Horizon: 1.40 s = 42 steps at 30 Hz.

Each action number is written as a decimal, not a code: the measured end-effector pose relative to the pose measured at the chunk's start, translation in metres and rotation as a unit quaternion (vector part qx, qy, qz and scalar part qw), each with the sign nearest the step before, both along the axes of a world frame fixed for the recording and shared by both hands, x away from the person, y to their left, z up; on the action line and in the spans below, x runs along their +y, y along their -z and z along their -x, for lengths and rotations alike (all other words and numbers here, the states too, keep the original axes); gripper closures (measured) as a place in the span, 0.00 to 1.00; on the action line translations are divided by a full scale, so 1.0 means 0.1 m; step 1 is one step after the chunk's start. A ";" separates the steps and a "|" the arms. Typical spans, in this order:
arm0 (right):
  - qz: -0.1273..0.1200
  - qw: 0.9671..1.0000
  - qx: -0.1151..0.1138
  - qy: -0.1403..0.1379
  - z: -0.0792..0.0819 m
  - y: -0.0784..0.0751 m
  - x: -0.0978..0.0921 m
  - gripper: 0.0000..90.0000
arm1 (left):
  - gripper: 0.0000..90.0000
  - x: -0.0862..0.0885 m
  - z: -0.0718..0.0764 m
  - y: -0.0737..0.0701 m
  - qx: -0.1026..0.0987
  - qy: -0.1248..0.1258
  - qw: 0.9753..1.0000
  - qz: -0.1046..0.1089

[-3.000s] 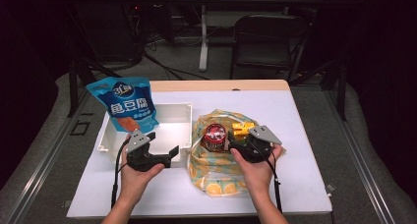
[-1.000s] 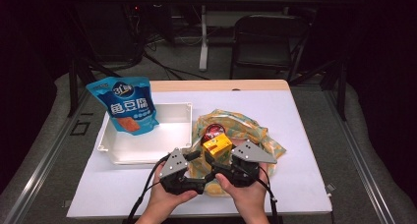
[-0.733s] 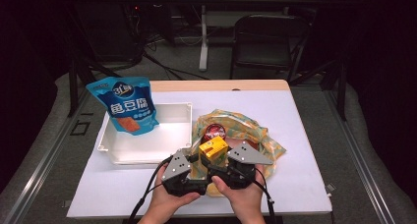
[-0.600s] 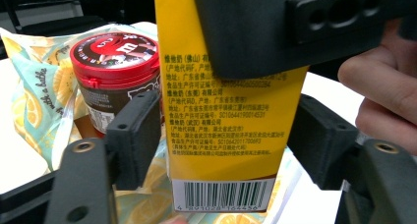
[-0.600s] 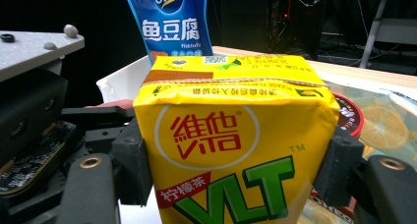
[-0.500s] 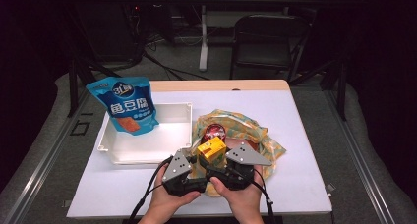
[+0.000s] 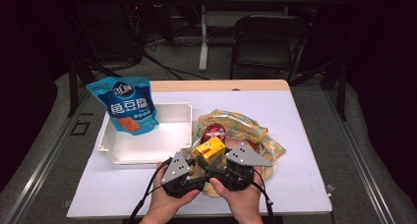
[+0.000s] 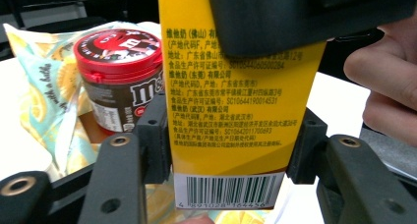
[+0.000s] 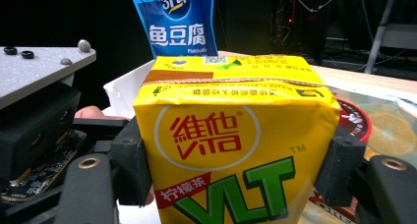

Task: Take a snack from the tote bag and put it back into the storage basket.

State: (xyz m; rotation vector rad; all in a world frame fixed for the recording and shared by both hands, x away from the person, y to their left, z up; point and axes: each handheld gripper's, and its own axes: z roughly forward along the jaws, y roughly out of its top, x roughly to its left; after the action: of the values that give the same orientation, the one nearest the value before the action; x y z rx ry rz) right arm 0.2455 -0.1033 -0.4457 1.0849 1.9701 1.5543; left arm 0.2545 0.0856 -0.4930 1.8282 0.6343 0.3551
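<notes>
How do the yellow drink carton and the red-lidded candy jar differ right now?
The yellow drink carton is a box with flat printed sides; the candy jar is round with a red lid. The carton is held off the table between the jaws of the left gripper and the right gripper; the jar stands upright, ungripped, in the open patterned bag. The carton is yellow, the jar dark brown. Both are packaged snacks.

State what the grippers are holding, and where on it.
Both hold the yellow drink carton: the left gripper clamps its side faces near the barcode end, the right gripper its sides.
</notes>
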 end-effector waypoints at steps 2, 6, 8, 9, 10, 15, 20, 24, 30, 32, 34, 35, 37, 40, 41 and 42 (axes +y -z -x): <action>-0.002 1.000 0.007 -0.005 -0.03 0.01 0.01 0.32 | 0.55 0.01 0.00 0.01 0.000 -0.002 1.000 0.000; -0.004 1.000 0.002 -0.009 -0.04 0.01 0.01 0.29 | 0.56 0.06 -0.02 0.00 0.003 0.005 1.000 0.004; -0.013 1.000 -0.005 -0.016 -0.03 -0.01 -0.01 0.25 | 0.56 0.07 -0.02 0.00 0.002 0.001 1.000 0.006; -0.014 1.000 -0.008 -0.020 -0.03 -0.03 -0.01 0.22 | 0.56 0.09 -0.03 -0.01 0.002 0.001 1.000 0.006; -0.014 1.000 -0.008 -0.020 -0.03 -0.03 -0.01 0.22 | 0.56 0.10 -0.03 -0.02 0.002 -0.008 1.000 0.008; -0.017 0.999 -0.020 -0.034 -0.02 -0.11 -0.05 0.17 | 0.56 0.21 -0.07 -0.05 0.003 -0.021 1.000 0.018; -0.026 0.999 -0.024 -0.032 -0.03 -0.13 -0.12 0.16 | 0.56 0.36 -0.12 -0.10 0.000 -0.033 0.999 0.029; -0.028 0.999 -0.024 -0.027 -0.05 -0.14 -0.17 0.16 | 0.56 0.46 -0.15 -0.13 -0.002 -0.047 0.998 0.035; -0.032 0.999 -0.023 -0.017 -0.08 -0.14 -0.23 0.16 | 0.56 0.56 -0.17 -0.19 -0.006 -0.046 0.998 0.042; -0.034 0.999 -0.023 -0.016 -0.08 -0.14 -0.24 0.16 | 0.56 0.58 -0.18 -0.19 -0.007 -0.045 0.998 0.045; -0.032 0.999 -0.023 -0.013 -0.09 -0.15 -0.27 0.17 | 0.56 0.61 -0.18 -0.20 -0.010 -0.056 0.997 0.047; -0.035 0.999 -0.023 -0.010 -0.09 -0.15 -0.27 0.17 | 0.56 0.63 -0.19 -0.21 -0.007 -0.051 0.998 0.049; -0.035 0.999 -0.021 -0.005 -0.11 -0.14 -0.31 0.17 | 0.57 0.68 -0.20 -0.22 -0.010 -0.056 0.997 0.053; -0.035 0.999 -0.019 -0.002 -0.12 -0.14 -0.33 0.17 | 0.57 0.71 -0.21 -0.23 -0.008 -0.056 0.997 0.056; -0.034 0.999 -0.017 0.000 -0.13 -0.13 -0.34 0.17 | 0.57 0.73 -0.22 -0.23 -0.008 -0.059 0.997 0.057; -0.034 0.999 -0.017 0.000 -0.13 -0.13 -0.34 0.17 | 0.57 0.74 -0.22 -0.22 -0.007 -0.063 0.996 0.059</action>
State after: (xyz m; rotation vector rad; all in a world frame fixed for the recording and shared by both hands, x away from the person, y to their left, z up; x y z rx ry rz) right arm 0.2586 -0.1371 -0.4325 1.0785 1.9071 1.6389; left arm 0.2770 0.1593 -0.4706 1.6764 0.7470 0.4054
